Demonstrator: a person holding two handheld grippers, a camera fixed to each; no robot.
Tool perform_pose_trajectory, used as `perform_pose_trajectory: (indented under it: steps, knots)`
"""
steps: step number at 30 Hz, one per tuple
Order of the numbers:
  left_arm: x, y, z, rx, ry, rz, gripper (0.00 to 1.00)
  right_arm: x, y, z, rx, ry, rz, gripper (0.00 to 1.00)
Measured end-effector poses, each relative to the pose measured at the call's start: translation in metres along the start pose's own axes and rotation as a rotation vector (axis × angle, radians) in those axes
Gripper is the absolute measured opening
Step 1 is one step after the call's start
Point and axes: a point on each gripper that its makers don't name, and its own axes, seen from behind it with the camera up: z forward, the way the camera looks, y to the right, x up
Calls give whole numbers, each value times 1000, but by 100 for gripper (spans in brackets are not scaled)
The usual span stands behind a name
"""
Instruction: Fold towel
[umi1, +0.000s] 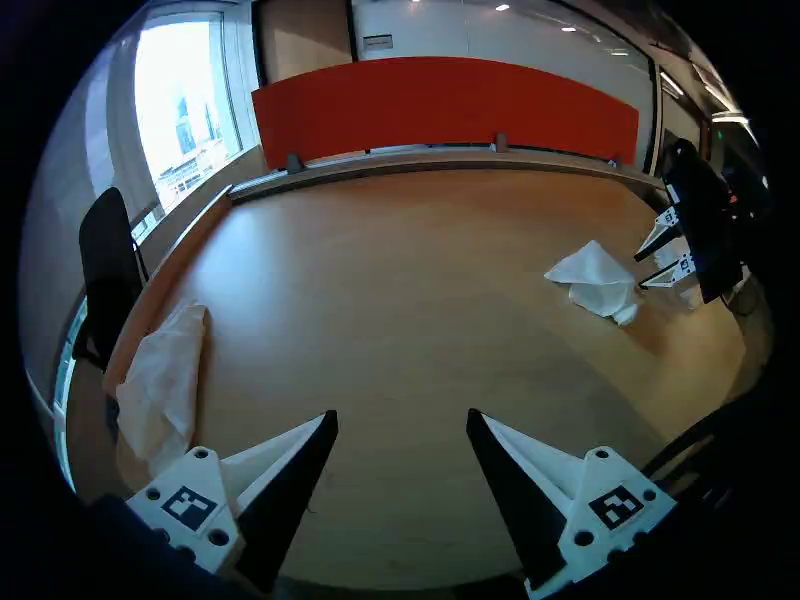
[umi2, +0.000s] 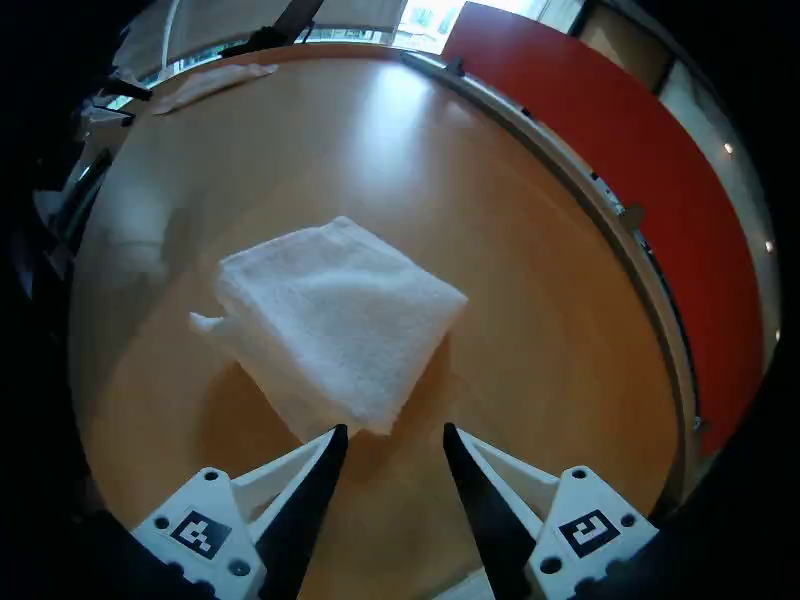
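A white towel (umi2: 335, 325) lies folded into a rough square on the wooden table (umi2: 520, 300) in the right gripper view. My right gripper (umi2: 393, 432) stands open just short of the towel's near corner, which ends beside the left fingertip; nothing is between the fingers. From the left gripper view the same towel (umi1: 597, 282) is a small rumpled white heap at the far right, with the right gripper (umi1: 668, 250) just beyond it. My left gripper (umi1: 400, 425) is wide open over bare wood, well away from the towel.
A second pale cloth (umi1: 165, 385) lies along the table's left edge, seen again far off (umi2: 215, 82). A red divider panel (umi1: 440, 105) runs along the table's far side. A black chair (umi1: 105, 270) stands by the window.
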Motion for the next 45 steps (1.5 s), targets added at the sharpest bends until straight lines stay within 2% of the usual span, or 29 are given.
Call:
perform_pose_trajectory:
  steps: [4,18,26,29,34,45]
  knots:
    - [-3,-1,0,2,-5,-2,96,-5,-1,5,19,-16,-10,70]
    - [-5,-4,2,11,-15,-6,96,-7,-5,19,82,-37,-11,32]
    - [-4,-5,4,12,-16,-6,96,-7,-8,22,102,-42,-10,17]
    - [-4,-4,4,12,-17,-5,96,-7,-8,23,104,-43,-11,16]
    - [-3,-4,5,12,-19,-3,96,-8,-8,23,101,-43,-16,5]
    - [-2,-2,6,11,-20,-5,96,-7,-10,21,108,-39,-3,5]
